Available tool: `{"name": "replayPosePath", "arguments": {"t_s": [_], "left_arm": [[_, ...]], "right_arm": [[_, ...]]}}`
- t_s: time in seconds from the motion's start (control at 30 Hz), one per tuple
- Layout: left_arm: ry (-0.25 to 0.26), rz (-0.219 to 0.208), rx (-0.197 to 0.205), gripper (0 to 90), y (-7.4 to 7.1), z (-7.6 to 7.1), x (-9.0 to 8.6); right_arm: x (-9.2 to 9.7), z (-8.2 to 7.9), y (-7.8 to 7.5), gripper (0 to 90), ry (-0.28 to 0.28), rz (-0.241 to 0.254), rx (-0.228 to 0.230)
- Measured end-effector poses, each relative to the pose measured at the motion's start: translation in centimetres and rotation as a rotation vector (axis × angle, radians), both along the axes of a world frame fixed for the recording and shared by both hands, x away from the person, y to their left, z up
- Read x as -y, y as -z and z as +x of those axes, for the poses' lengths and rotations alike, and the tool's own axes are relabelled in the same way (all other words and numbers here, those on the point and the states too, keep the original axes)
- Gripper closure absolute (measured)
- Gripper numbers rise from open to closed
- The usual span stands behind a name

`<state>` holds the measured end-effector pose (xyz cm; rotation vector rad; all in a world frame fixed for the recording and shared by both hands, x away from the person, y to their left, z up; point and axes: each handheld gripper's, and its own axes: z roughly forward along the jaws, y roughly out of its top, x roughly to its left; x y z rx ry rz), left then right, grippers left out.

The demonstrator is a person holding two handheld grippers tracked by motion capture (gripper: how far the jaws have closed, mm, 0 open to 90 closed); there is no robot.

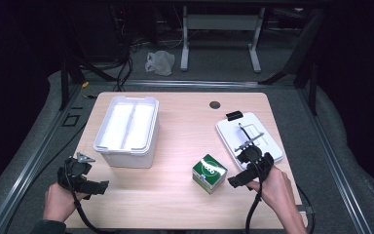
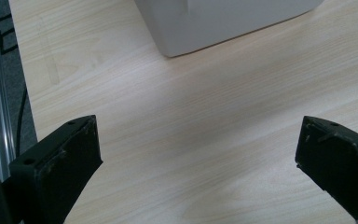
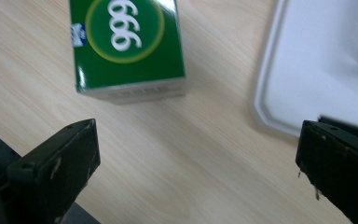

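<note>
High view: a green box (image 1: 209, 173) marked "999" sits on the wooden worktop (image 1: 175, 122) near its front edge, just left of the right gripper (image 1: 239, 179), whose fingers stand wide apart with nothing between them. A white tray (image 1: 272, 146) lies beside that gripper. The left gripper (image 1: 97, 187), fingers likewise apart, hovers near a white bin (image 1: 126, 157).
</note>
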<state>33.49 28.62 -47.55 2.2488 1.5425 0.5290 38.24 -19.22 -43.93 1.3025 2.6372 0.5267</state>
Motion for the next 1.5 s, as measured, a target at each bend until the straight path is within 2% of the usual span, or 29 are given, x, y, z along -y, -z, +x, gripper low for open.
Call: {"name": "replayPosePath", "arguments": {"t_s": [0.03, 0.07, 0.17, 0.33, 0.6, 0.63, 0.7, 0.83, 0.9, 0.93, 1.1, 1.5], "left_arm": [[0.0, 0.0, 0.0, 0.0, 0.0, 0.0, 0.0], [-0.002, -0.004, -0.006, 0.0, 0.1, 0.0, 0.0], [-0.003, -0.002, -0.009, 0.0, 0.1, 0.1, 0.0], [0.002, -0.001, -0.011, 0.0, 0.1, 0.1, 0.1], [0.005, 0.002, -0.016, 0.0, 0.2, 0.1, 0.1], [0.005, 0.005, -0.016, 0.0, 0.2, 0.1, 0.1], [-0.001, 0.007, -0.017, 0.0, 0.2, 0.1, 0.1], [-0.003, 0.009, -0.017, 0.0, 0.2, 0.1, 0.0], [0.0, 0.009, -0.017, 0.0, 0.2, 0.1, 0.0], [-0.001, 0.01, -0.017, 0.0, 0.2, 0.1, 0.0], [0.002, 0.01, -0.016, 0.0, 0.2, 0.0, 0.0], [0.008, 0.012, -0.022, 0.0, 0.3, 0.1, 0.2]], "right_arm": [[0.0, 0.0, 0.0, 0.0, 0.0, 0.0, 0.0], [-1.1, 0.5, 0.0, 0.0, -0.027, 0.011, -0.01], [-2.0, 1.0, 0.0, 0.0, -0.04, 0.013, -0.018], [-4.4, 2.5, 0.6, 0.0, -0.07, -0.013, -0.038], [-7.2, 3.8, 1.7, 0.0, -0.116, -0.035, -0.064], [-7.9, 4.2, 2.2, 0.0, -0.117, -0.058, -0.068], [-8.0, 4.3, 2.4, 0.0, -0.113, -0.066, -0.058], [-8.9, 5.0, 3.4, 0.0, -0.129, -0.084, -0.08], [-9.1, 5.0, 3.5, 0.0, -0.133, -0.081, -0.075], [-9.4, 5.1, 3.7, 0.0, -0.142, -0.102, -0.072], [-10.2, 5.3, 4.5, 0.0, -0.151, -0.109, -0.098], [-10.8, 5.6, 6.6, 0.0, -0.149, -0.135, -0.149]]}}
